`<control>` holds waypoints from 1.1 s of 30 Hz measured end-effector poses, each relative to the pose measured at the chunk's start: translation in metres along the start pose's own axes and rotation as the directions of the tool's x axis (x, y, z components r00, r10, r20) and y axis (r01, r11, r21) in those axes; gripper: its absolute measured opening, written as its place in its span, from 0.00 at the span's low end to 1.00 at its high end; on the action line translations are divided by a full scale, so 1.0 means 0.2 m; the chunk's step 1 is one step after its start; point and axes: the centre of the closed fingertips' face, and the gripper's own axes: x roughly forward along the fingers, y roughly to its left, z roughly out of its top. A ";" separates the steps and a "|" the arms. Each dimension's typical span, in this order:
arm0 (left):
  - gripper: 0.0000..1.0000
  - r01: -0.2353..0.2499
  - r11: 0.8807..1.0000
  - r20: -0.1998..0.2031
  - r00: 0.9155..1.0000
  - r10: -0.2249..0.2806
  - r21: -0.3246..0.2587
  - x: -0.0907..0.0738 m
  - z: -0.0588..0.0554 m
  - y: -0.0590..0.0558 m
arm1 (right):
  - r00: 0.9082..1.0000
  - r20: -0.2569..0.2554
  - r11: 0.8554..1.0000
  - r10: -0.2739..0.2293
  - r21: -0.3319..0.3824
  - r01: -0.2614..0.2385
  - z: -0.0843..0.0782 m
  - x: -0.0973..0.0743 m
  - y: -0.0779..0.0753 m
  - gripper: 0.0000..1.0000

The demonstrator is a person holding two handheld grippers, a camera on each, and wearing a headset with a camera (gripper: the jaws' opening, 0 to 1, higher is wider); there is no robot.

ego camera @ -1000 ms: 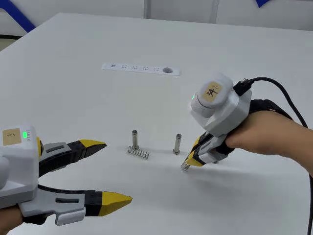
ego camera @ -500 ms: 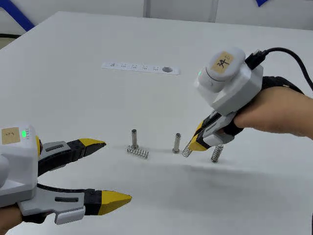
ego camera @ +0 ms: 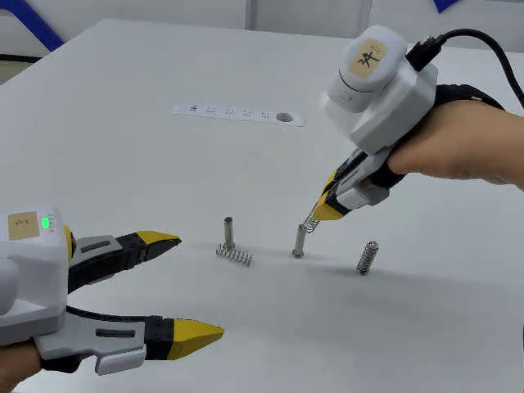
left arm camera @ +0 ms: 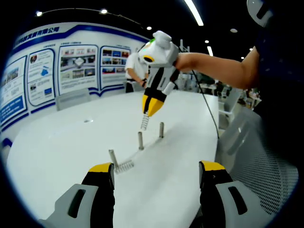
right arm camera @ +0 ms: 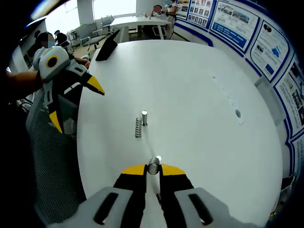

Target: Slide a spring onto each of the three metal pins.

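Observation:
Three metal pins stand in a row on the white table. The left pin [ego camera: 228, 232] is bare, and a loose spring [ego camera: 233, 255] lies at its foot. The middle pin [ego camera: 300, 241] is bare too. The right pin [ego camera: 367, 257] wears a spring. My right gripper [ego camera: 323, 214] is shut on another spring [ego camera: 309, 223], which hangs tilted just above the middle pin's top. In the right gripper view that spring [right arm camera: 153, 166] sits between the yellow tips. My left gripper [ego camera: 184, 286] stays open and holds nothing at the near left, well short of the pins.
A flat white strip [ego camera: 237, 114] with small holes lies further back on the table [ego camera: 123, 147]. A black cable [ego camera: 475, 37] trails from the right gripper. Wide bare tabletop surrounds the pins.
My right gripper has risen from the tabletop and moved left with its spring, from near the right pin to just above the middle pin. The left gripper has stayed put.

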 end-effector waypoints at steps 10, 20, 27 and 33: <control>0.74 -0.001 1.000 -0.001 1.000 0.001 -0.003 0.00 0.00 0.00 | 0.999 -0.044 1.000 0.022 -0.005 -0.023 0.00 0.04 -0.03 0.11; 0.74 -0.004 1.000 -0.001 1.000 0.004 -0.007 0.00 0.00 0.01 | 0.995 -0.084 0.999 0.050 -0.012 -0.051 -0.01 0.10 -0.02 0.11; 0.74 -0.002 1.000 -0.005 1.000 0.002 -0.007 0.00 -0.01 0.01 | 0.991 -0.111 0.998 0.069 -0.001 -0.069 -0.02 0.14 0.00 0.11; 0.74 -0.002 1.000 -0.005 1.000 0.002 -0.009 0.00 -0.01 0.01 | 0.989 -0.121 0.996 0.087 0.020 -0.085 -0.03 0.20 0.00 0.11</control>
